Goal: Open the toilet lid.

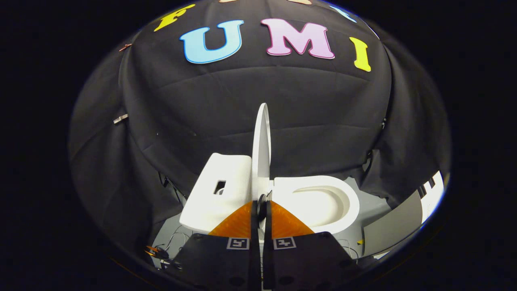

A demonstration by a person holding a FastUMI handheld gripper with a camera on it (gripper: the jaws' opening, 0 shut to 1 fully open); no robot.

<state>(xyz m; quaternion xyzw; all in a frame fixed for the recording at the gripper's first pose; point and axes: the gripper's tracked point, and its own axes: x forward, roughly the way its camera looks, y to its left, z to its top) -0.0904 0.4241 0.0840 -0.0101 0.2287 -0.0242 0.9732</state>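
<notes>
Lid is up. The toilet lid [261, 149] is standing upright, seen edge-on as a thin white blade running from the centre of the frame down to the lower centre, against the black cloth wall [323, 121].

The gripper [261, 208] is sitting at the bottom centre of the frame with its two fingers drawn nearly together, only a narrow slit showing between them. The tips are meeting right at the lid's lower edge near the hinge. They look pinched on that edge or on a small dark round part there, but I cannot tell if both fingers are actually pressing.

The tank [220, 192] is lying left of the lid, a white block with a small rectangular hole in its top face. The bowl [323, 202] is lying right of the lid, in the lower right of centre, its seat rim open and uncovered.

The toilet is resting on a grey floor [371, 210]. Thin wires [171, 238] are trailing across it in the lower left, beside the tank. A pale panel [394, 226] is leaning at the lower right, beyond the bowl.
</notes>
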